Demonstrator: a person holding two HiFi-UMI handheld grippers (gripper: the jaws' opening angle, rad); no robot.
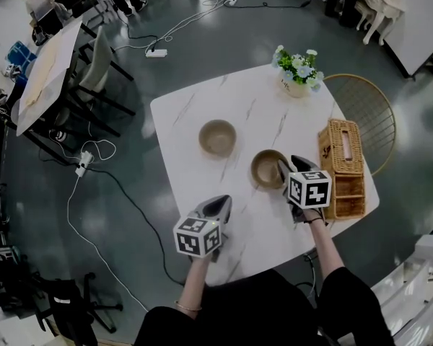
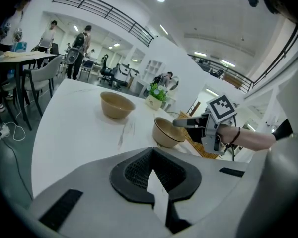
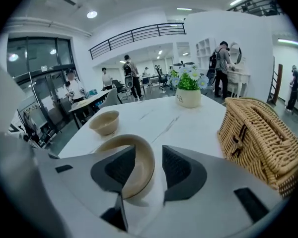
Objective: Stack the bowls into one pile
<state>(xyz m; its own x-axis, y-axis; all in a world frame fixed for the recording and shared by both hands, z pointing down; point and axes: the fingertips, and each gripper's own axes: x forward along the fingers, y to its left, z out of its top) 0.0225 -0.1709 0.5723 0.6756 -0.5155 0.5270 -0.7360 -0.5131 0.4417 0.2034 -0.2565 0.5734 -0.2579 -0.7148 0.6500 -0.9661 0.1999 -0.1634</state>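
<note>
Near bowl, beige and upright, sits mid-counter; wicker basket just right, bare marble toward far bowl. Right tongs straddle its rim, jaws apart. Left tongs closed, empty, near front edge.

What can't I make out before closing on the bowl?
Near bowl: base hidden behind the right gripper, right gripper view.
Its near rim: covered by that gripper, head view.
Basket: right end cut off by the frame edge, right gripper view.
Far bowl: inside mostly hidden by its wall, left gripper view.
</note>
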